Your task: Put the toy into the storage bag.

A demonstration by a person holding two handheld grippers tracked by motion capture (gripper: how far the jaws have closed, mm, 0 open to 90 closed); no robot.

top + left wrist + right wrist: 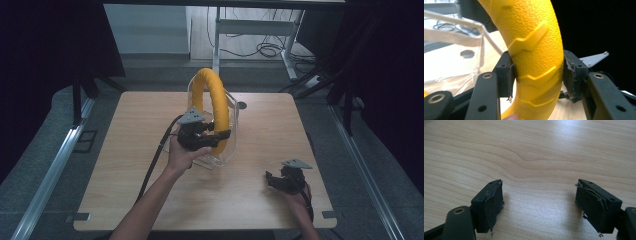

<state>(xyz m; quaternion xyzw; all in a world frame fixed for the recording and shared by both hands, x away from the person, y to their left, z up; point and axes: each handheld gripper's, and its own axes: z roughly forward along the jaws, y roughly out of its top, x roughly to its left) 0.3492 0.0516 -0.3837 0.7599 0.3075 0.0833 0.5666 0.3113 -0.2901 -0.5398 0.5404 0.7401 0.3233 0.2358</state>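
**Desk:** Where was the yellow ring (216, 102)?

**Photographer:** Near the middle of the wooden table (150, 200), standing upright inside a clear plastic holder (232, 135), its top arching above the holder's rim.

**Desk:** And the left gripper (212, 136)?

**Photographer:** It reached in from the near left and pinched the ring's near side. In the left gripper view both pads (509, 75) pressed against the ring's ridged surface (534, 50).

**Desk:** The right gripper (272, 180)?

**Photographer:** It sat low over the near right of the table, well apart from the ring, jaws spread with bare wood (536, 157) between them.
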